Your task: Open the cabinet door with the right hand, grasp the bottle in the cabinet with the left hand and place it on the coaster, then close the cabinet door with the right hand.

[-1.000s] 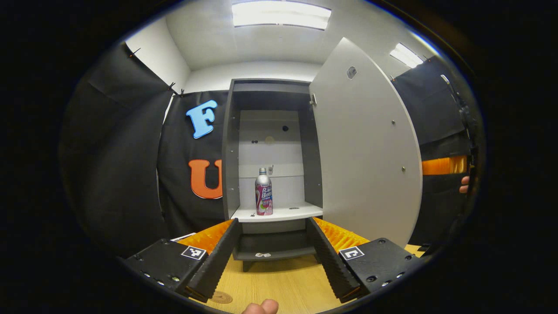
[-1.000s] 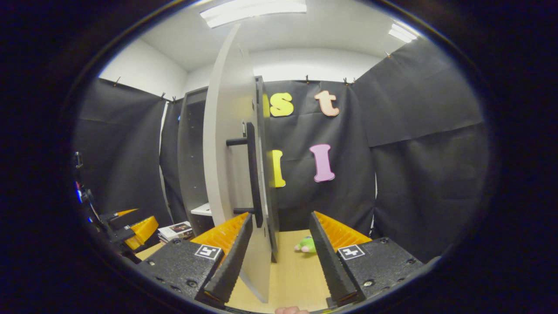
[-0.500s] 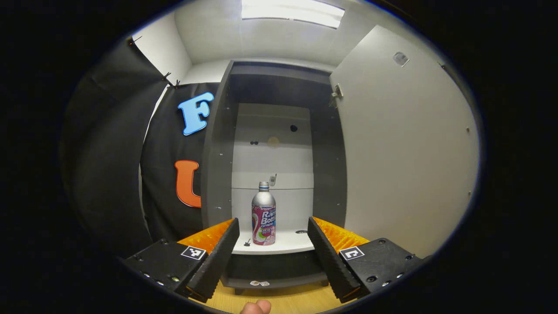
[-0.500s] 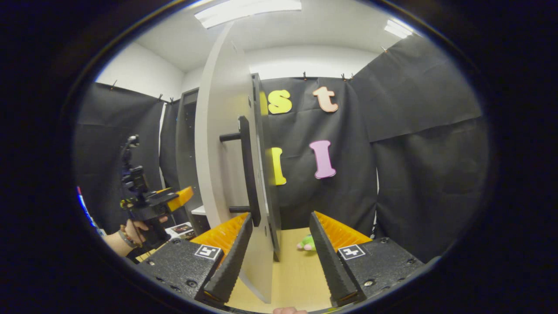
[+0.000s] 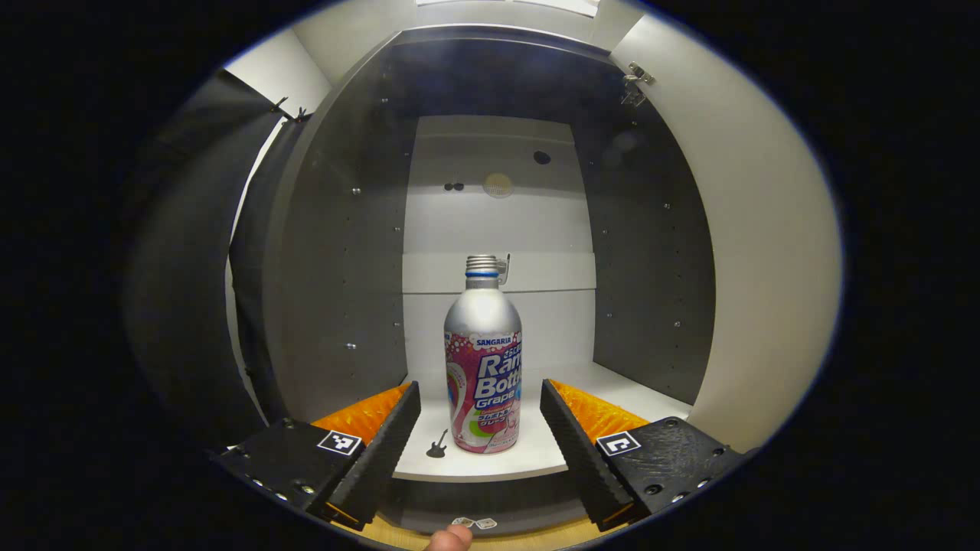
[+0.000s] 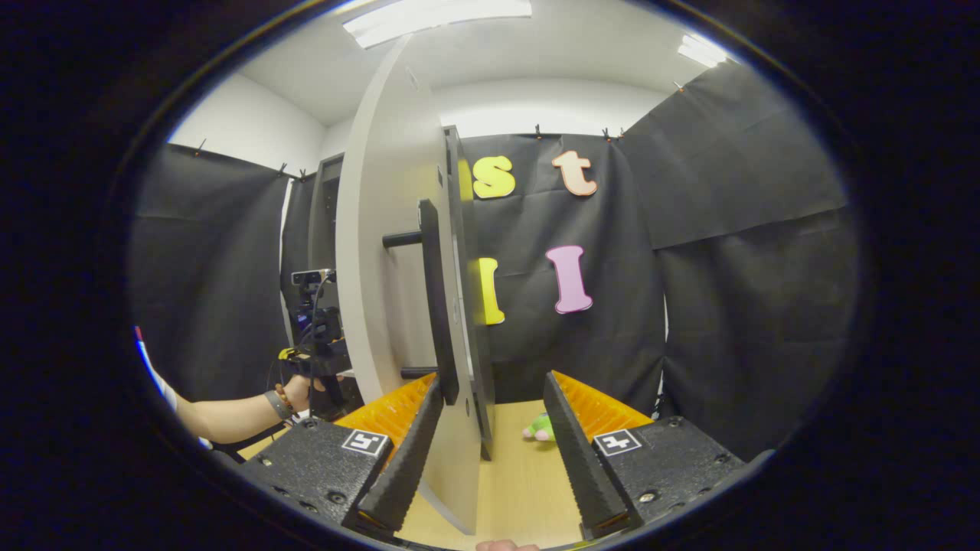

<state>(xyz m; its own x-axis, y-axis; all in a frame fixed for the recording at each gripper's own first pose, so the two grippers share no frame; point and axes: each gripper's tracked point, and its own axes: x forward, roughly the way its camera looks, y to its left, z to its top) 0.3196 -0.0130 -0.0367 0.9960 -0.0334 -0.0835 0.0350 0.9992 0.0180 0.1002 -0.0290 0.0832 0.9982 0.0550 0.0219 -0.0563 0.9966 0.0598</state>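
Bottle [image 5: 483, 367] upright on shelf, between spread left tongs [image 5: 480, 436], untouched

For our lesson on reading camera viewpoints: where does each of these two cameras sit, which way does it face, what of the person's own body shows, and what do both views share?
Left gripper view: rides the left gripper, open, facing into the cabinet at the bottle on its shelf; a fingertip shows at the bottom.
Right gripper view: rides the right gripper, open astride the door's edge, facing the door handle; the person's forearm shows at left.
Shared: the open cabinet door, the cabinet, and the left gripper, held up to the cabinet.
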